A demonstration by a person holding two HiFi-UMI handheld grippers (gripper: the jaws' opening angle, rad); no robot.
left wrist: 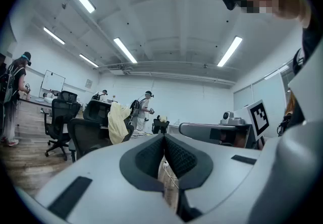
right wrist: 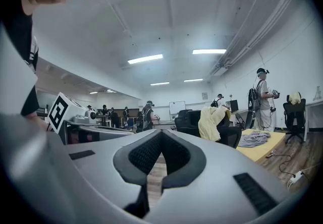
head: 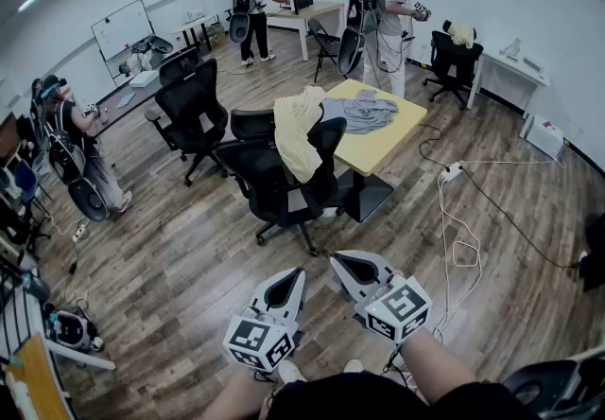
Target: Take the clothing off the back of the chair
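Head view showed the pale yellow clothing (head: 298, 130) draped over the back of the black chair (head: 274, 186), which stood against the yellow table (head: 389, 142), well apart from both tools. The left gripper (head: 297, 276) and the right gripper (head: 338, 263) were held low and level in front of the person, side by side. Each had its jaws pressed together with nothing between them, as each gripper view confirmed.

Several things could have gone wrong from there. The jaws would have had to open before reaching the cloth – arriving closed, they would only have nudged it, and it could have slid to the floor. The chair stood on castors, so a sideways tug might have rolled or swivelled it rather than freeing the garment; a lift up and over the backrest looked safer. A pinch on one thin edge could have let the rest drag and catch on the backrest or an armrest. A grey garment (head: 364, 111) lay on the table just beside the yellow one and could have been grabbed by mistake. A white cable (head: 444, 219) trailed over the floor to the right – a hazard on the walk in
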